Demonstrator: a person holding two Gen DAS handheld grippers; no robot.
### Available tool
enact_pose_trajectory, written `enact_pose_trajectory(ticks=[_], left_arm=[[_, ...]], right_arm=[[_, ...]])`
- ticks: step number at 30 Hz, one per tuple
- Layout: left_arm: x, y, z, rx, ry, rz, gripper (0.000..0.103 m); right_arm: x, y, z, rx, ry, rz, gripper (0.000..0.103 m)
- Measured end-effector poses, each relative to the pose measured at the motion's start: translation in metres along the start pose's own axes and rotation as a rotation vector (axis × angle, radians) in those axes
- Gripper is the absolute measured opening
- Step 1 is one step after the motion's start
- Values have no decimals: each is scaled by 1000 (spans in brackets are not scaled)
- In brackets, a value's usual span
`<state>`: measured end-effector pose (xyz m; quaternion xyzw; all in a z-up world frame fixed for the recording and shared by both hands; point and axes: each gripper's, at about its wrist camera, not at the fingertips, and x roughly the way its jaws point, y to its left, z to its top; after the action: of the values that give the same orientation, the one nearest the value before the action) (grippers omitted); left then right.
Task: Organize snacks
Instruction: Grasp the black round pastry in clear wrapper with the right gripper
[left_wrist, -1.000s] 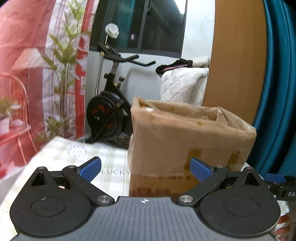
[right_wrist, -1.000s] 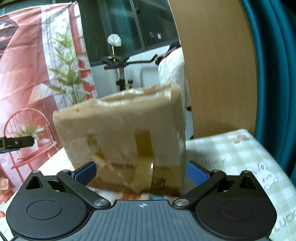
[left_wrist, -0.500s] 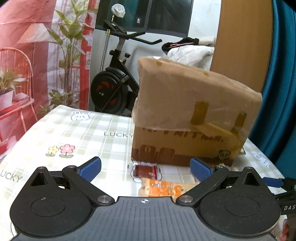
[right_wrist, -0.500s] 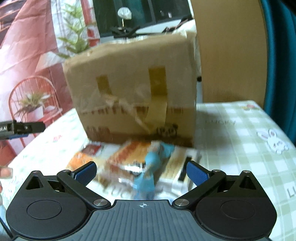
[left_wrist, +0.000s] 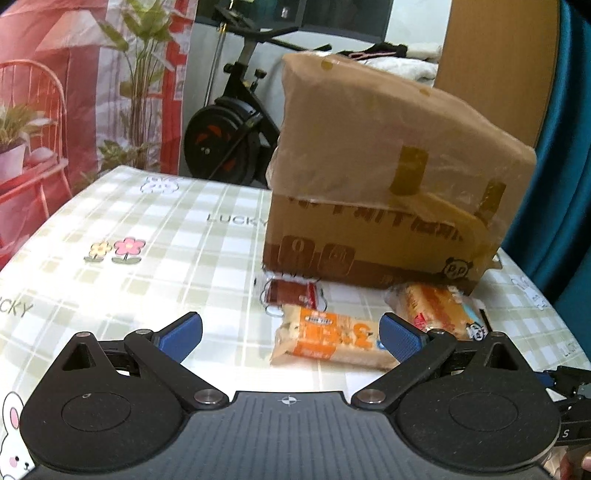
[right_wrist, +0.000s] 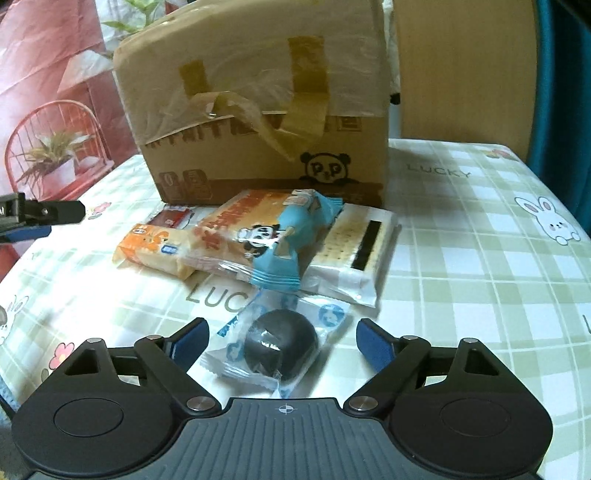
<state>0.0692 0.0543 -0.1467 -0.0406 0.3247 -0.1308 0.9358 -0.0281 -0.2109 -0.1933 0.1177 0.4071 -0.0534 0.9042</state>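
Observation:
A heap of wrapped snacks lies on the checked tablecloth in front of a taped cardboard box (right_wrist: 258, 110). In the right wrist view, a dark round cake in a clear wrapper (right_wrist: 280, 341) lies between the fingers of my right gripper (right_wrist: 282, 344). Its jaws are closing and the pads stand clear of the wrapper. Behind the cake lie a blue packet (right_wrist: 291, 240), an orange cracker pack (right_wrist: 151, 247) and a white cracker pack (right_wrist: 354, 251). My left gripper (left_wrist: 290, 334) is open just above the orange pack (left_wrist: 328, 339), with a small red packet (left_wrist: 291, 291) beyond it and the box (left_wrist: 388, 184) behind.
An exercise bike (left_wrist: 229, 129) and a red printed backdrop (left_wrist: 74, 74) stand past the table's far edge. A teal curtain (left_wrist: 565, 147) hangs at the right. The cloth (right_wrist: 480, 258) to the right of the heap is bare. The left gripper's tip (right_wrist: 44, 214) shows at the right view's left edge.
Both grippers have dropped and tilted down towards the table, bringing the snacks into view. The right jaws have narrowed around the dark cake. The left jaws are as wide as before.

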Motion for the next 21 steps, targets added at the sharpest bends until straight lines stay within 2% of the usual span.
enact_pose_trajectory(ticks=[7,14,17,18,21], left_arm=[[-1,-4,-2,19,9,15,95],[0,-2,-7,2,20,30,87],[0,-1,-10,-4,27,35,85],[1,-1,-11,-7,30,34,84],[1,-1,-14,-8,37,29,83]], right_arm=[[13,11,2,-28,30,-55,80],[9,4,-3,-14,21,-82,76],[6,0,-5,-10,7,-84,65],[6,0,-5,-14,3,-83,56],[5,1,-6,-28,-3,-82,51]])
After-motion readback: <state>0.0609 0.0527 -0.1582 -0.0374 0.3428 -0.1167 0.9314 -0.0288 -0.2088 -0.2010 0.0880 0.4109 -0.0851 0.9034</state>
